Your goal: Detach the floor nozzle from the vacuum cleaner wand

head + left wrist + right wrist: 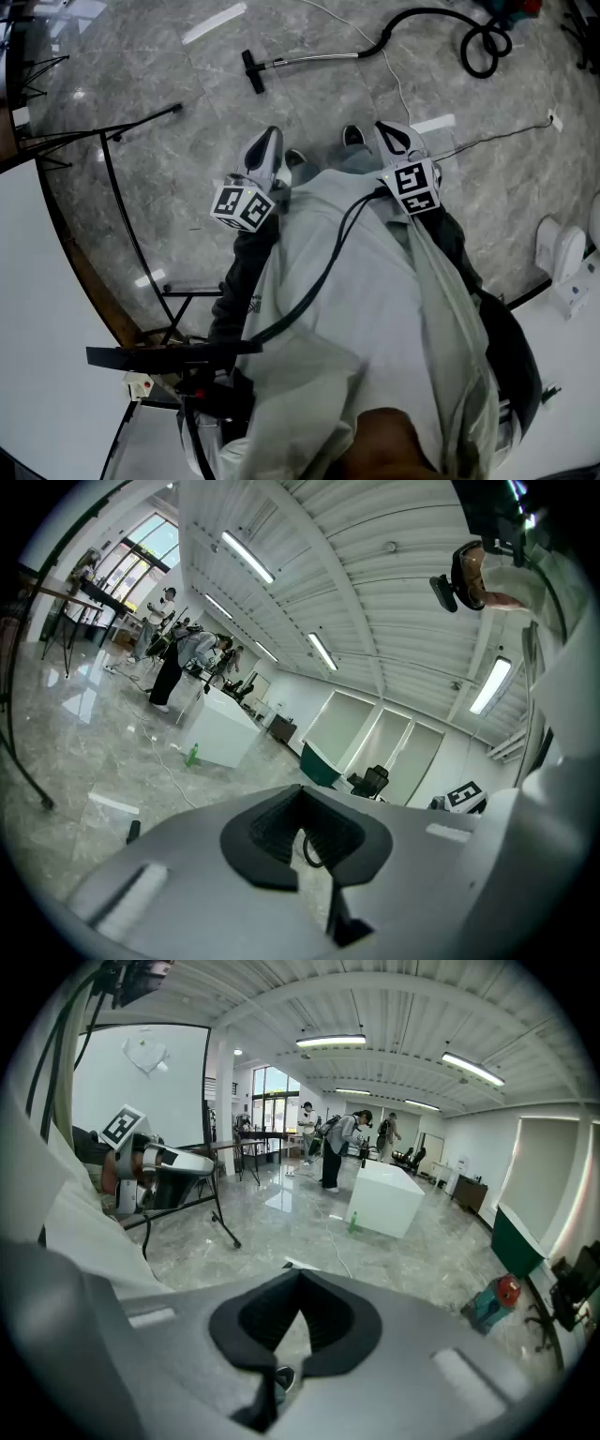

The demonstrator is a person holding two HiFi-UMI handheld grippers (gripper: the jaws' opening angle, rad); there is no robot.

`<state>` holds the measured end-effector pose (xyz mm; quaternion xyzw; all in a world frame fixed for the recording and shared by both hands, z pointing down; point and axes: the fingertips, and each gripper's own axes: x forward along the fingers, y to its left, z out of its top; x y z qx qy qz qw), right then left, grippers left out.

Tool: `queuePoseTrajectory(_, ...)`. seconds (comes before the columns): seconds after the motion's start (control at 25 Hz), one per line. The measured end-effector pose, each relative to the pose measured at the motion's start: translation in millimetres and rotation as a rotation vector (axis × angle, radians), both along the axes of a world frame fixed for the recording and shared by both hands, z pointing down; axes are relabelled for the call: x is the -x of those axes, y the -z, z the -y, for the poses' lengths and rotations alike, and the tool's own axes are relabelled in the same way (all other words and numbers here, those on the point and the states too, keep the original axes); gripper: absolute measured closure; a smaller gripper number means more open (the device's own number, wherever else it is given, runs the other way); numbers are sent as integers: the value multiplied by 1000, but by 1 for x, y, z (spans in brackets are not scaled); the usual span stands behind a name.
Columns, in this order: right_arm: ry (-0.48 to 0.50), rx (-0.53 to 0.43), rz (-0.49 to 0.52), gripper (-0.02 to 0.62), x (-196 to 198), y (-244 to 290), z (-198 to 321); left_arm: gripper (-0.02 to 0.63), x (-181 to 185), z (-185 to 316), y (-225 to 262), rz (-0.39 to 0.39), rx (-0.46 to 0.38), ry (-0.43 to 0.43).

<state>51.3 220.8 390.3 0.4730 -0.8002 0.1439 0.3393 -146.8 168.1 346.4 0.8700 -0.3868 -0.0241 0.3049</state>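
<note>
The floor nozzle, a short black bar, lies flat on the grey stone floor at eleven o'clock in the head view, joined crosswise to the vacuum cleaner wand. That slim silver tube runs from it toward three o'clock, meeting a black hose that coils at one o'clock.

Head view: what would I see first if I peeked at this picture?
Your eye lands on the left gripper and right gripper, both shut and empty, held out above the person's pale jacket in the middle. Beyond them, at the top, the vacuum wand lies on the grey floor with its floor nozzle attached, and a black hose curls to the right.
</note>
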Motion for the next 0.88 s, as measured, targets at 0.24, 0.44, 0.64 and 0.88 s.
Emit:
queuePoseTrajectory(0.24,1,2,-7,597,2,-1,-3,601,4,-1,-1,-7,5,7)
queuePoseTrajectory(0.44,0,6,-22,597,8,-2,-6,601,13,0,-2,-38,15,22)
queuePoseTrajectory(0.64,-24,-1,-48,597,11,-2,-7,601,17,1,-1,-67,13,7)
queuePoseTrajectory(0.88,-34,7,-78,597,19,-2,-8,601,21,1,4,-120,1,-32)
